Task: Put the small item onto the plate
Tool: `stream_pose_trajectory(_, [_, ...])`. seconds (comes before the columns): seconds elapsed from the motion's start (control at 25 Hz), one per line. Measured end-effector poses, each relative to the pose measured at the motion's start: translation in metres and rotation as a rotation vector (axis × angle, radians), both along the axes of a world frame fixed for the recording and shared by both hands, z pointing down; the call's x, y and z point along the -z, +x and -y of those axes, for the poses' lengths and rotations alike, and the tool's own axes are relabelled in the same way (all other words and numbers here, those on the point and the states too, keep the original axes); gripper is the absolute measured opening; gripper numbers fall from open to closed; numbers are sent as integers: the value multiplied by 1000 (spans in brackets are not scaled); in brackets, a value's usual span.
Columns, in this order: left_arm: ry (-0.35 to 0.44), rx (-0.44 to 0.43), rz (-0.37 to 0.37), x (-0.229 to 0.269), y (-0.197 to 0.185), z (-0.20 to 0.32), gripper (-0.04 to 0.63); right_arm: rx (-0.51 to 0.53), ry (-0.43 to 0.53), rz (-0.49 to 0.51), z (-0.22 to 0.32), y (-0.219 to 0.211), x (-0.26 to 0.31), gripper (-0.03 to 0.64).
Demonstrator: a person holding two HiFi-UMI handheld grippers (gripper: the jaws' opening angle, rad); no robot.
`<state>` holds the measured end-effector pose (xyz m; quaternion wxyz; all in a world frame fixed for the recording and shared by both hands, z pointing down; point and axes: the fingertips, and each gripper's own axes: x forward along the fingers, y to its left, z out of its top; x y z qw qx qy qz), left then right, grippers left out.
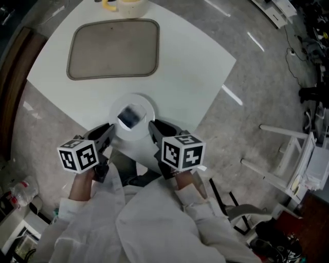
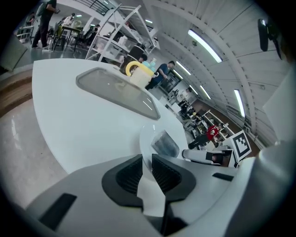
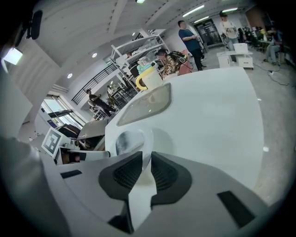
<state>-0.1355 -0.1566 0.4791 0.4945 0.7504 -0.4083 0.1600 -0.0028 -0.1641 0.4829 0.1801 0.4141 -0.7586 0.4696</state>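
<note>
A small dark grey item (image 1: 128,117) lies in the middle of the round white plate (image 1: 147,109), near the front corner of the white table (image 1: 190,67). My left gripper (image 1: 109,131) sits at the plate's near-left edge and my right gripper (image 1: 152,128) at its near-right edge. In the left gripper view the jaws (image 2: 147,162) stand a narrow slit apart, empty, with the plate (image 2: 144,135) and item (image 2: 165,143) just beyond. The right gripper (image 3: 146,159) looks the same, with the plate (image 3: 147,137) and item (image 3: 124,141) ahead to its left.
A grey-brown tray (image 1: 113,49) lies further back on the table, and a yellow-handled cup (image 1: 126,4) stands behind it. The table's edge runs just under both grippers. A white rack (image 1: 295,154) stands on the floor at the right. People stand in the background of both gripper views.
</note>
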Motion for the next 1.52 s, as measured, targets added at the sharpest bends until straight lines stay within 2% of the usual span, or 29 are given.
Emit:
stream_pose_trajectory(0.2, [0, -22, 2, -1, -19, 29, 66, -18, 15, 0, 26, -19, 0, 63])
stream_pose_trajectory(0.6, [37, -77, 10, 7, -66, 118, 67, -42, 48, 5, 113, -65, 7, 63])
stream_pose_trajectory(0.76, [59, -63, 7, 11, -80, 159, 66, -68, 73, 1, 154, -77, 11, 63])
stream_pose_trajectory(0.96, [60, -80, -19, 14, -86, 205, 66, -104, 87, -8, 199, -86, 15, 63])
stream_pose_trajectory(1.24, [58, -76, 20, -3, -95, 248, 66, -127, 73, -25, 241, -94, -3, 63])
stream_pose_trajectory(1.52, [57, -110, 47, -12, -95, 273, 66, -108, 55, -59, 267, -96, -9, 63])
